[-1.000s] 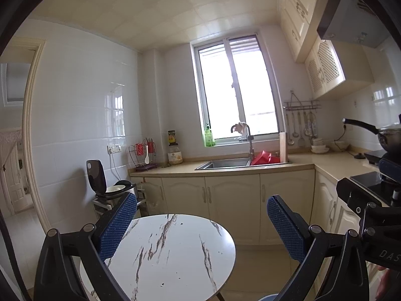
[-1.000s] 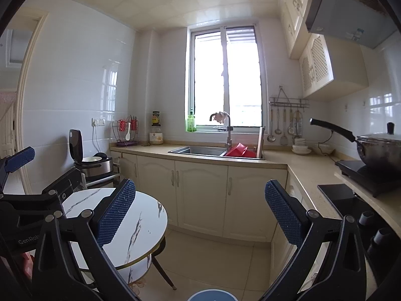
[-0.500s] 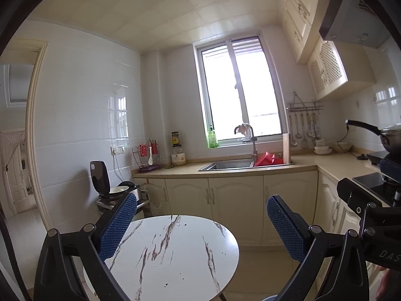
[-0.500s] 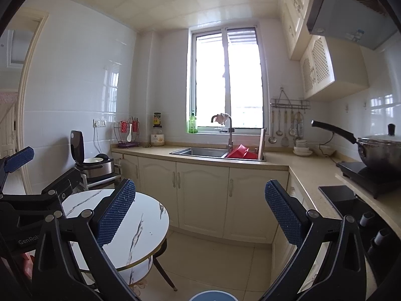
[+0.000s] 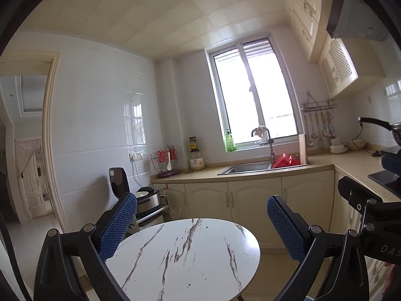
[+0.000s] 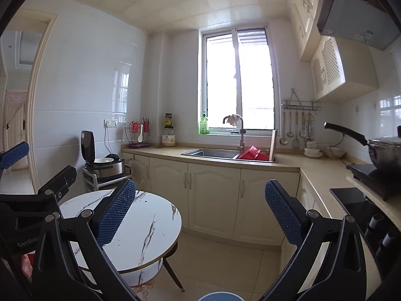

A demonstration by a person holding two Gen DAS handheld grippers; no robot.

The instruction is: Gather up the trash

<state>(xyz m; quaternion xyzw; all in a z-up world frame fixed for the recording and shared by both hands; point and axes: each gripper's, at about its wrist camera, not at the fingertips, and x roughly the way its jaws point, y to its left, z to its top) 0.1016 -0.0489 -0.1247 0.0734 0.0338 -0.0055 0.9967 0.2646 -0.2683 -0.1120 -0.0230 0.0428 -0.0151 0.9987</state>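
No piece of trash lies plainly on the round marble-top table, which carries only a few dark specks. My left gripper hovers open over its near edge, nothing between the blue pads. My right gripper is open too, held over the floor right of the table. A crumpled pinkish thing lies on the floor under the table. A blue round rim, perhaps a bin, shows at the bottom edge. Each gripper appears in the other's view: right gripper body, left gripper body.
Cream cabinets and a counter with a sink run along the far wall. A rice cooker on a rack stands left of them. A pan on a hob sits on the right counter. A doorway opens at left.
Both views have swung slightly, so the window and sink sit a little further right in frame. The left view now tilts more. Both grippers have stayed open and empty.
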